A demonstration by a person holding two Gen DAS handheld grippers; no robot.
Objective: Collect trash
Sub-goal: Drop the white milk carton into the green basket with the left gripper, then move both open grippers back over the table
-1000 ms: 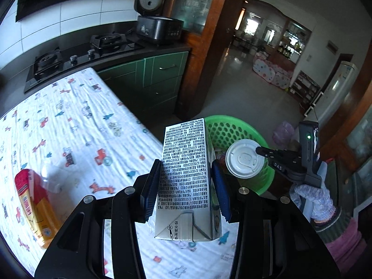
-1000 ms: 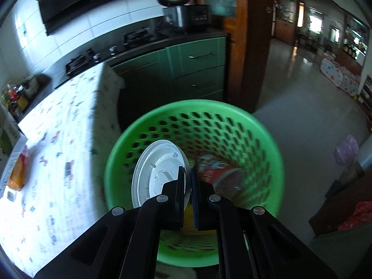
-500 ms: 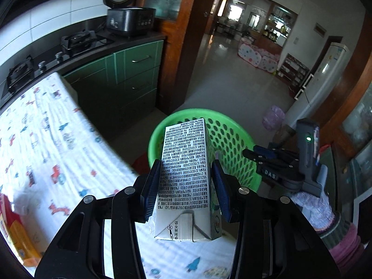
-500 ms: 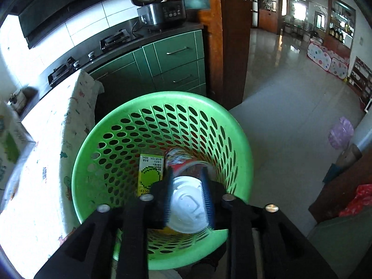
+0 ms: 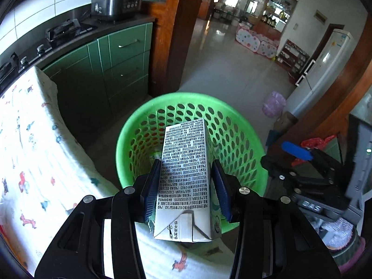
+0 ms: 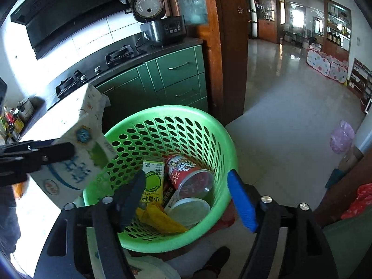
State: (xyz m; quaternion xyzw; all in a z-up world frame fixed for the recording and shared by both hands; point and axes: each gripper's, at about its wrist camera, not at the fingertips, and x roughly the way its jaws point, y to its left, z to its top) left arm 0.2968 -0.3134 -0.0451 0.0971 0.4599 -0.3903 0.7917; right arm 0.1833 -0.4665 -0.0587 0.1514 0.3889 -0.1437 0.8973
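We see a black rice cooker (image 6: 160, 26) with its lid raised on the dark counter at far left, beside a gas hob (image 6: 119, 54) above green cabinet drawers (image 5: 126, 53). A printed cloth (image 5: 28, 139) drapes the near-left table. Past a wooden door frame (image 6: 229, 46), a polished floor (image 6: 290, 97) runs to a spotted play tent (image 5: 258, 40) and a white fridge (image 5: 325, 67) at right.

Milk carton (image 5: 186, 176): it covers the bottom of the green basket (image 5: 234, 127) in the left wrist view.
Right gripper (image 5: 300, 160): cut off at the right edge there, and blurry.
Yellow juice box (image 6: 152, 183): partly behind a black finger (image 6: 130, 200), lower middle of the right wrist view.
Small bottles (image 6: 11, 121): far left edge, too small to tell.
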